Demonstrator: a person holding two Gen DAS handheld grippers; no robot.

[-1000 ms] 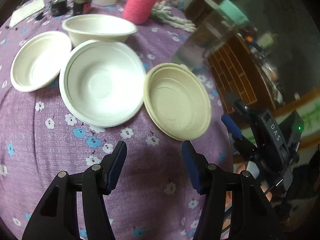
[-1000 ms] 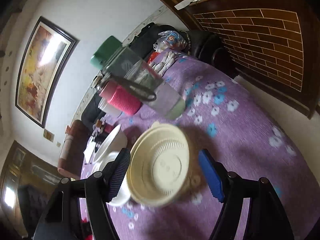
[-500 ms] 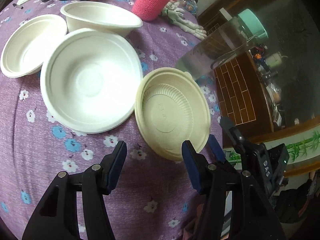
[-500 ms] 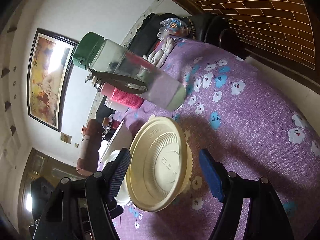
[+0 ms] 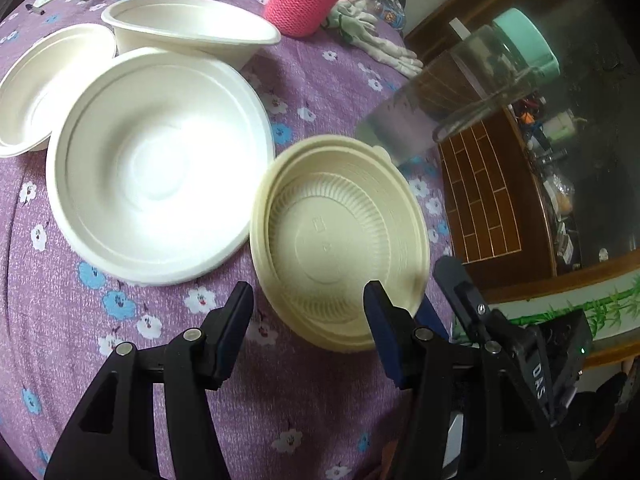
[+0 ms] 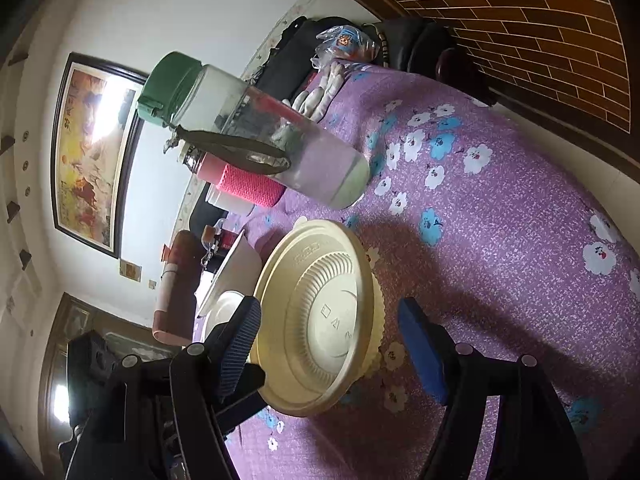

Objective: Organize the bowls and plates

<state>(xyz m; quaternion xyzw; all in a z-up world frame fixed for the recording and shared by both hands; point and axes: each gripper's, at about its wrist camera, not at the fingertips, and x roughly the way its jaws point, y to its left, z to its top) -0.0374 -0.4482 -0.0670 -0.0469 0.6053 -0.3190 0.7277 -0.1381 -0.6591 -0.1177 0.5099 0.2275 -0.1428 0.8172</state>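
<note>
Both claws spread and empty, the left gripper (image 5: 308, 316) should straddle the yellow bowl (image 5: 340, 240) rim just ahead, squarely.

White wall (image 6: 192, 12) with framed painting (image 6: 90, 152); brick-patterned wooden cabinet (image 6: 532, 36).

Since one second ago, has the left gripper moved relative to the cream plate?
Yes. The left gripper has come closer to the cream plate: the plate's near rim now lies between its fingers, and the purple tablecloth looks nearer.
</note>
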